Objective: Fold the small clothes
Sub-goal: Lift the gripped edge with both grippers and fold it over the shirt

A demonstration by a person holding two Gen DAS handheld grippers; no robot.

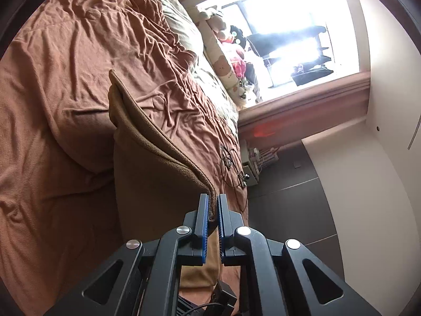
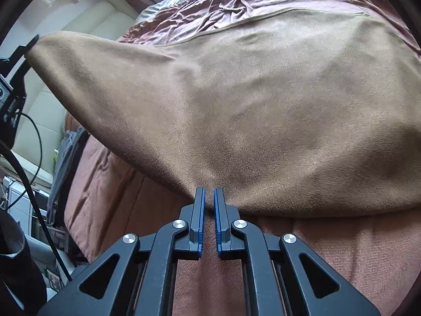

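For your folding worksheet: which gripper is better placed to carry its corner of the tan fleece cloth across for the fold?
Probably the left gripper: it holds a corner of the tan fleece cloth lifted clear of the rust-brown bedspread. The right gripper pinches the near edge low against the bed, so it suits anchoring.

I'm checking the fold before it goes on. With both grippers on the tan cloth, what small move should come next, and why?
Probably carry the left gripper with its raised corner across toward the far hem. The tan cloth hangs slack off the bed cover there, while the right gripper pins the near edge.
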